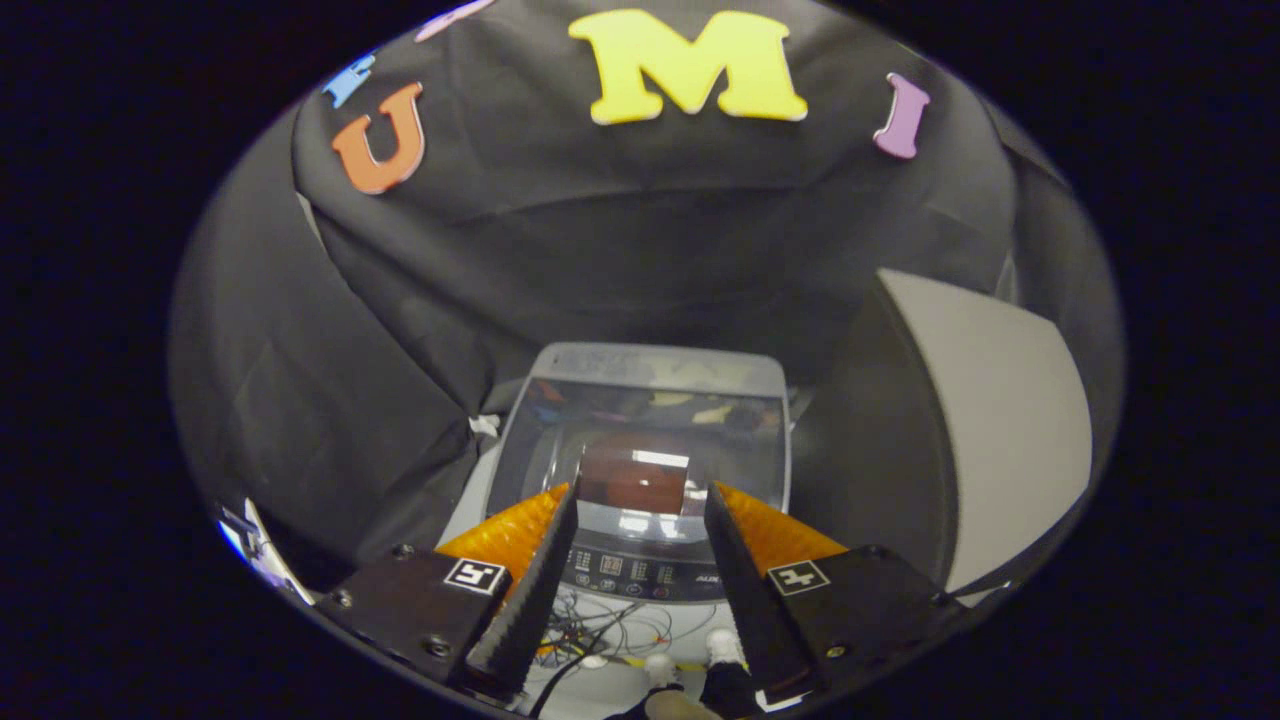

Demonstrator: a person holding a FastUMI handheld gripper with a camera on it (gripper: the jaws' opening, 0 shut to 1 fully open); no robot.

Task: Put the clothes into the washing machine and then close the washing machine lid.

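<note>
I look down from above on a grey top-loading washing machine (655, 362). Its dark glass lid (560, 440) lies flat and shut over the tub. A reddish-brown patch (632, 480) shows in the middle of the glass; I cannot tell whether it is clothing inside or a reflection. The control panel (640, 572) runs along the machine's near edge. My gripper (641, 492) hovers above that near edge, open, with nothing between its fingers. The fingertips frame the front part of the lid.
Loose cables (598, 625) lie on the pale floor in front of the machine, next to a person's shoes (722, 646). A white panel (990, 420) stands to the machine's right. Black cloth walls close in behind and on the left.
</note>
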